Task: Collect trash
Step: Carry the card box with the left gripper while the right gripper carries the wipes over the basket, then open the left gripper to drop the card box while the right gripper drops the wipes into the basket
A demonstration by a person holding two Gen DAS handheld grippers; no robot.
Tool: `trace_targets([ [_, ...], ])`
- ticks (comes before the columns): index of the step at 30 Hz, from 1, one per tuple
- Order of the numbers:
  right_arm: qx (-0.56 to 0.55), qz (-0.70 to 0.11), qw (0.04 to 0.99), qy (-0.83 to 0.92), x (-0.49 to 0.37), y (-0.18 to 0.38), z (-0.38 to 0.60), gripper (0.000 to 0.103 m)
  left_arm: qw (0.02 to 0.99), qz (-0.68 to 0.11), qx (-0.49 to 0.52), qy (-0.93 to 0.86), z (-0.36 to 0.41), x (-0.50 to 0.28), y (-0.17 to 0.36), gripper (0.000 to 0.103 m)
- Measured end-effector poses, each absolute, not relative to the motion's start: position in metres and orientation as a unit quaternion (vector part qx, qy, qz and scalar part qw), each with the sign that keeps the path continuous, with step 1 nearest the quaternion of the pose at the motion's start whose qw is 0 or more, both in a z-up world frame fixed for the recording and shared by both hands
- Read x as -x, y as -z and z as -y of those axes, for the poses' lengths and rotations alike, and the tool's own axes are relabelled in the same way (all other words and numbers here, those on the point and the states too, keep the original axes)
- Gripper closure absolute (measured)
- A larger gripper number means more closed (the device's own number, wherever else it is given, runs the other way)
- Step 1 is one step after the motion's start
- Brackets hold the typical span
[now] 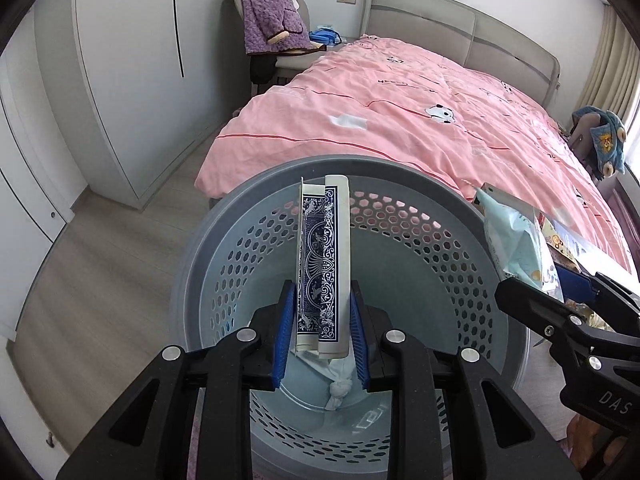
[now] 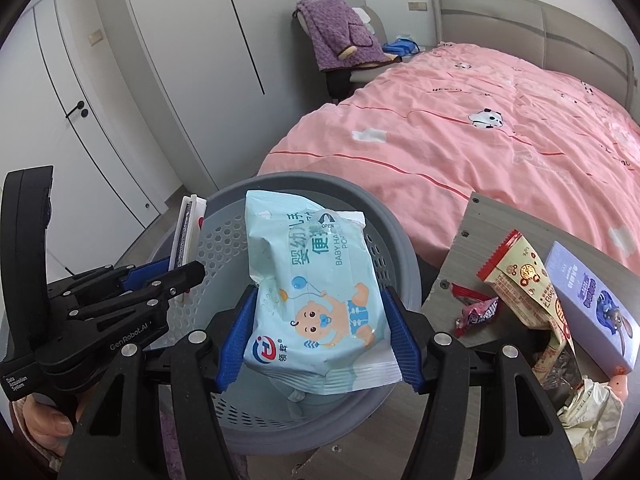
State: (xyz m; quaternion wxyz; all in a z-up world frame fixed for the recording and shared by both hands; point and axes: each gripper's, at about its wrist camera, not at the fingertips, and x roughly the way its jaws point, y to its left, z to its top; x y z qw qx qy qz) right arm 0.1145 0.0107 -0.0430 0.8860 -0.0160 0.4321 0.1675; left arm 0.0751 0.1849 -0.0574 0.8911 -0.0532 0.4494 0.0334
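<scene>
A grey perforated basket stands on the floor by the bed, with a crumpled pale wad at its bottom. My left gripper is shut on a blue-patterned playing-card box, held upright over the basket's mouth. My right gripper is shut on a light-blue baby wipes pack, also above the basket. The right wrist view shows the left gripper and its card box at the basket's left rim. The wipes pack shows at the right edge of the left wrist view.
A grey side table right of the basket carries a snack wrapper, a red wrapper, a purple box and crumpled paper. A pink-covered bed lies behind, with a white scrap on it. Wardrobe doors line the left.
</scene>
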Motion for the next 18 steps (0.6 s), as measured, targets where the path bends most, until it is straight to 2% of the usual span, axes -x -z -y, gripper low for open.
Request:
trace_targets([
  [4, 0.019, -0.429, 0.887, -0.168, -0.1138, 0.0418, -0.0109, 0.040, 0.891, -0.449, 0.053, -0.038, -0.1852, -0.0753, 0.0563, 0.067],
  [6, 0.019, -0.425, 0.889, -0.166, -0.1126, 0.0397, -0.0104, 0.033, 0.892, -0.446, 0.050, -0.042, -0.1849, -0.0743, 0.0554, 0.056],
  [8, 0.017, -0.422, 0.891, -0.164, -0.1121, 0.0384, -0.0094, 0.030, 0.893, -0.445, 0.048, -0.043, -0.1850, -0.0741, 0.0543, 0.054],
  [18, 0.016, -0.421, 0.893, -0.160, -0.1111, 0.0362, -0.0079, 0.030, 0.894, -0.444, 0.048, -0.048, -0.1848, -0.0718, 0.0522, 0.047],
])
